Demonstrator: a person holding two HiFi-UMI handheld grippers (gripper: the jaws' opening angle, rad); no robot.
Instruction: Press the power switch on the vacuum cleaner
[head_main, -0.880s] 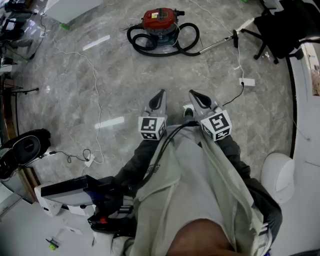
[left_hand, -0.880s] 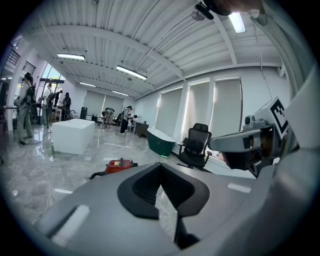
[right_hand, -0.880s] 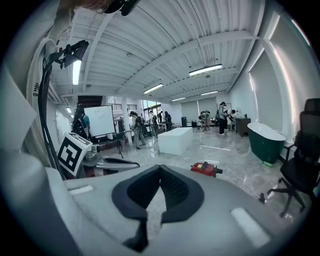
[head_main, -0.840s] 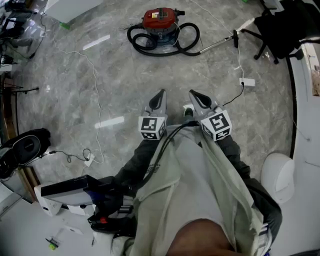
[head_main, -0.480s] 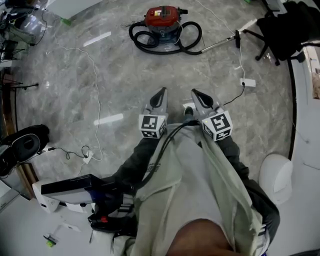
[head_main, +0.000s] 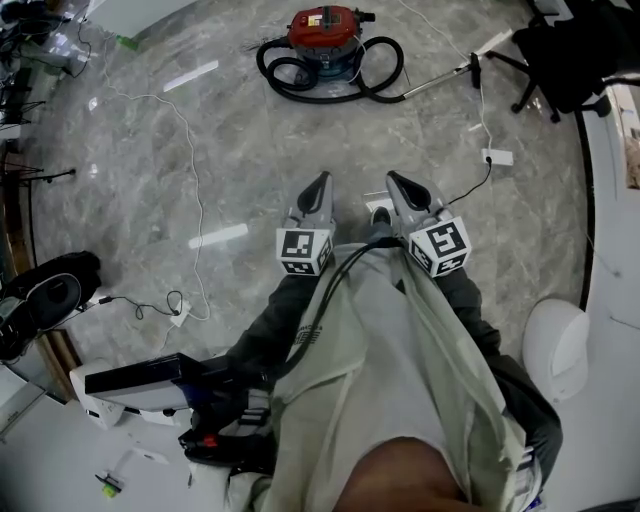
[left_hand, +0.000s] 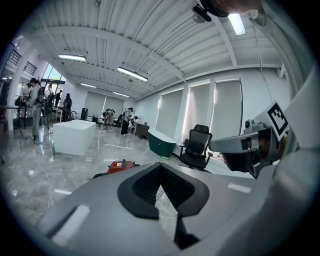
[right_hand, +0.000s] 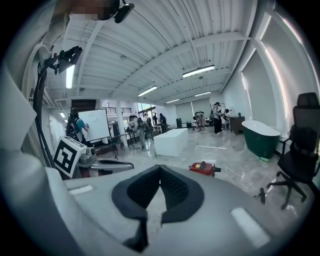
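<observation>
The red vacuum cleaner (head_main: 325, 35) stands on the grey marble floor at the top of the head view, ringed by its black hose (head_main: 380, 82). Its switch is too small to make out. My left gripper (head_main: 319, 183) and right gripper (head_main: 395, 181) are held side by side in front of my body, far short of the vacuum, both shut and holding nothing. The left gripper view shows the vacuum (left_hand: 122, 166) small, just past the left gripper (left_hand: 161, 165). The right gripper view has the vacuum (right_hand: 202, 168) to the right of the right gripper (right_hand: 160, 168).
A metal wand (head_main: 440, 85) runs from the hose toward a black office chair (head_main: 570, 50). A white cable (head_main: 190, 180) trails across the floor on the left, and a power strip (head_main: 497, 157) lies on the right. A white round bin (head_main: 555, 350) stands near my right side.
The head view has shifted slightly, so the vacuum sits a little higher in the picture. Both grippers stay shut and close together; the right one has drifted slightly right.
</observation>
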